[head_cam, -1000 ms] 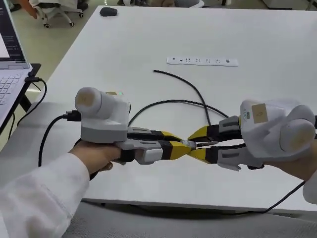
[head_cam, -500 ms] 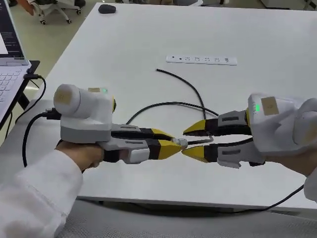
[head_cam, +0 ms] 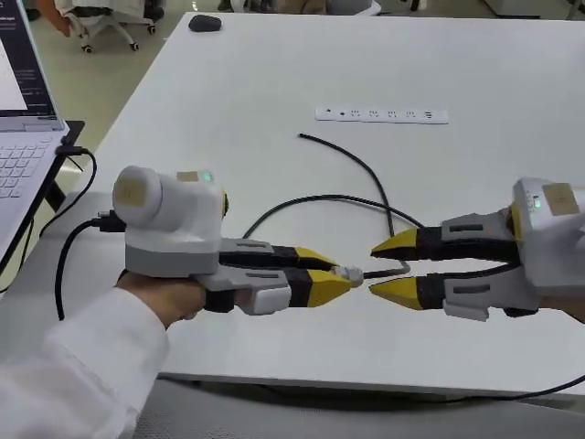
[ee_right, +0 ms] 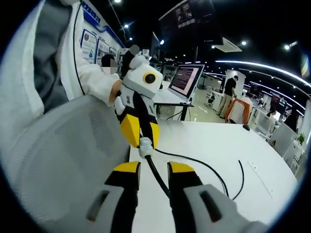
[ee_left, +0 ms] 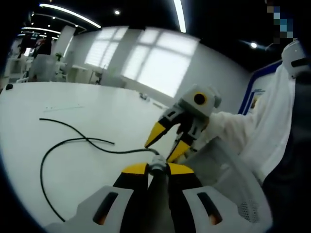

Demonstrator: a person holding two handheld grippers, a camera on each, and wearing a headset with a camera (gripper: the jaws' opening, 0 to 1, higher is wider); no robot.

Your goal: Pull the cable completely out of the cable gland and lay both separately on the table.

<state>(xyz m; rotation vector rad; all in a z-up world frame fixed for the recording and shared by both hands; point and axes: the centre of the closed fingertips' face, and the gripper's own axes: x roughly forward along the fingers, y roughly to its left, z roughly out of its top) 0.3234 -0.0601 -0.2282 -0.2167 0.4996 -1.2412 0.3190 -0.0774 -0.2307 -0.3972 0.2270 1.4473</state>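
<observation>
On the left, a hand (head_cam: 169, 297) in a white sleeve is holding the left gripper (head_cam: 343, 279) level above the near edge of the white table (head_cam: 274, 73), pointing right. Its jaws are pinching the small grey cable gland (head_cam: 349, 273). The black cable (head_cam: 320, 197) is running from the gland back onto the table. On the right, the right gripper (head_cam: 375, 267) is pointing left, its jaws standing apart either side of the cable.

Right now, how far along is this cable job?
Nothing is finished yet: the cable still enters the cable gland. In hand: the left tongs are shut on the gland above the table, and the right tongs stand open around the cable. Left: grip the cable, pull it fully out, then lay both apart on the table.
</observation>
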